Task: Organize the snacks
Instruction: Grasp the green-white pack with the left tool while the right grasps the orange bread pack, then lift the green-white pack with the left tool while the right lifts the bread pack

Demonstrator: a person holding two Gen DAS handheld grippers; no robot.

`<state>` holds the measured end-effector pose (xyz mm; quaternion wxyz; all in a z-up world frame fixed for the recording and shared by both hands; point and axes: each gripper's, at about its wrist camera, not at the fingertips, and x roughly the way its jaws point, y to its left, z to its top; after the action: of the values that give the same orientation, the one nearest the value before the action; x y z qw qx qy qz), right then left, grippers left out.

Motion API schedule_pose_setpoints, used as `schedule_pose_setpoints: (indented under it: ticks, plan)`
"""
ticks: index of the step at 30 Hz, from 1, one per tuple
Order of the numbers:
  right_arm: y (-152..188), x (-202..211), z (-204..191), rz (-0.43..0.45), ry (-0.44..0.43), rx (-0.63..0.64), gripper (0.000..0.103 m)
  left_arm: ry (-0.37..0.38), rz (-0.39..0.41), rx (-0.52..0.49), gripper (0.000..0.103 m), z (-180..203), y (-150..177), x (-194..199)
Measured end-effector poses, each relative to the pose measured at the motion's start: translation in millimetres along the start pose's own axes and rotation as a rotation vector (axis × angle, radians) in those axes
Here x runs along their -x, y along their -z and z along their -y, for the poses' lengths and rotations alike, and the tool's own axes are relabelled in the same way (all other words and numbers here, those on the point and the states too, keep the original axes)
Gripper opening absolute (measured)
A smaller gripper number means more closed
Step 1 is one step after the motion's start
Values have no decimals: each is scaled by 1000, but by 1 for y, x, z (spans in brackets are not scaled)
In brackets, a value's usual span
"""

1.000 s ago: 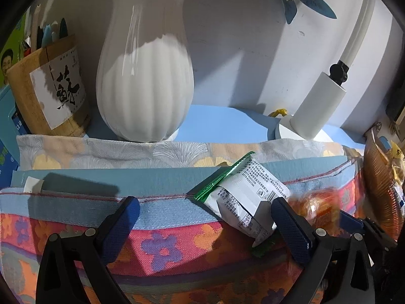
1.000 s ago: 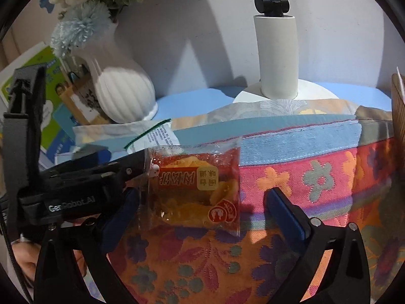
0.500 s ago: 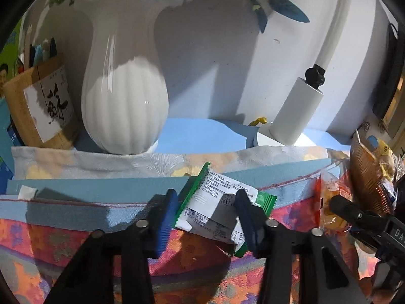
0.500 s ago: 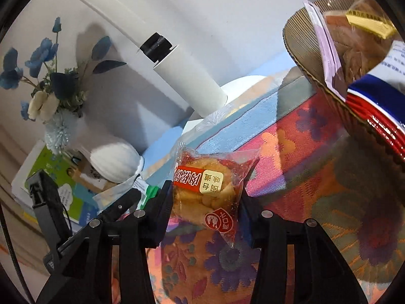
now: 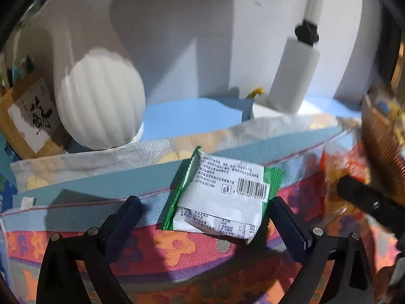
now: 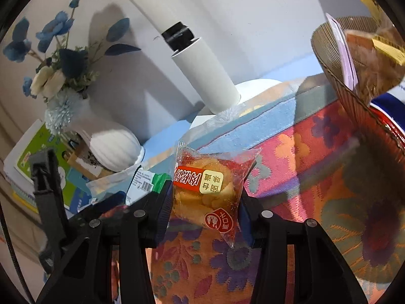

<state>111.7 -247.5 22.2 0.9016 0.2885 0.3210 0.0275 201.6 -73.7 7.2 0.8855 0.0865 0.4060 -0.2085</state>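
Snack packet point(image 5: 222, 200), green-edged, lies flat between left gripper's point(image 5: 206, 217) just-reopened, spread fingers; right gripper point(image 6: 205, 200) clenches clear pastry packet point(image 6: 210, 190) near basket rim point(image 6: 336, 88).

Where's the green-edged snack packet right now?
In the left wrist view, the green-edged snack packet lies on the floral cloth between the open left gripper's fingers, nearer the right one.

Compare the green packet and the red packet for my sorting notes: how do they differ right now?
The green packet lies on the cloth between the open left claw, untouched; the red packet is pinched in the shut right claw. Green shows a white label with a barcode; red is clear, showing yellow snacks. Both are small sealed snack bags.
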Motion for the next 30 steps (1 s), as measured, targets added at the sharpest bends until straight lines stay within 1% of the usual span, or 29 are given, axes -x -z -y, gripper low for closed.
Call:
schedule_pose_setpoints:
  ticks: [1, 2, 4, 6, 7, 10, 17, 21, 24, 27, 30]
  plan:
    - [0, 0, 0, -2, -1, -1, 45, -8, 4, -6, 90, 2, 0, 0]
    - [0, 0, 0, -4, -2, 0, 45, -10, 14, -11, 85, 3, 0, 2]
    - [0, -1, -2, -5, 1, 8, 45, -21, 25, -4, 68, 2, 0, 4]
    - [0, -1, -3, -8, 2, 15, 45, -29, 34, 10, 59, -1, 0, 5]
    - [0, -2, -3, -10, 1, 18, 45, -24, 37, 20, 57, -3, 0, 6]
    - [0, -2, -3, -13, -2, 19, 45, -14, 46, 36, 55, -9, 2, 9]
    - [-2, -5, -1, -19, -16, 17, 45, -16, 69, 48, 55, -12, 3, 14]
    - [-2, -6, -2, -18, -41, 32, 45, -41, 94, 75, 55, -16, 4, 18]
    - [-1, -9, -10, -16, -50, 68, 45, -61, 114, 92, 55, -20, 5, 23]
    - [1, -7, -17, -9, -76, 106, 45, -73, 141, 120, 55, -26, 6, 29]
    - [2, -6, -20, -6, -97, 118, 45, -97, 157, 148, 55, -32, 7, 33]
